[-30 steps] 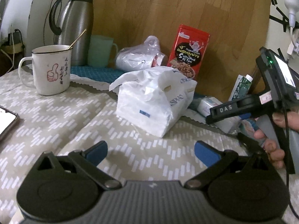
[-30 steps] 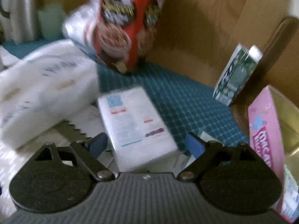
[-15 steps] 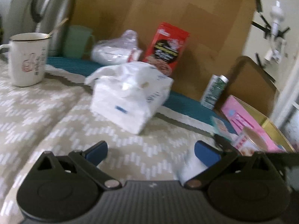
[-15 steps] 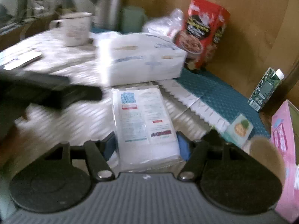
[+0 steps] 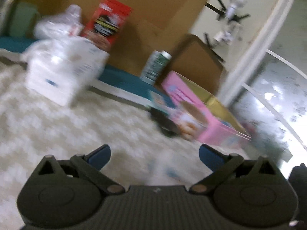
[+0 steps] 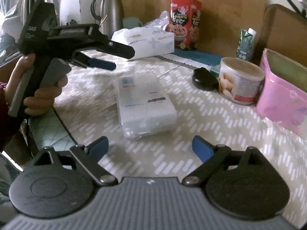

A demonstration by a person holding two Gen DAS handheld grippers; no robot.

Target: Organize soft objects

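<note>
Covering table, patterned cloth (image 6: 201, 115), wooden backboard (image 6: 220, 5)

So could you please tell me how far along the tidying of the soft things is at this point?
Early on. The flat tissue pack lies alone on the patterned cloth, and the right claw, whose jaws have just been opening, is open and empty in front of it. The left claw is open and empty too. The big tissue bag by the red box looks untouched, so everything soft is still to be grouped.
</note>
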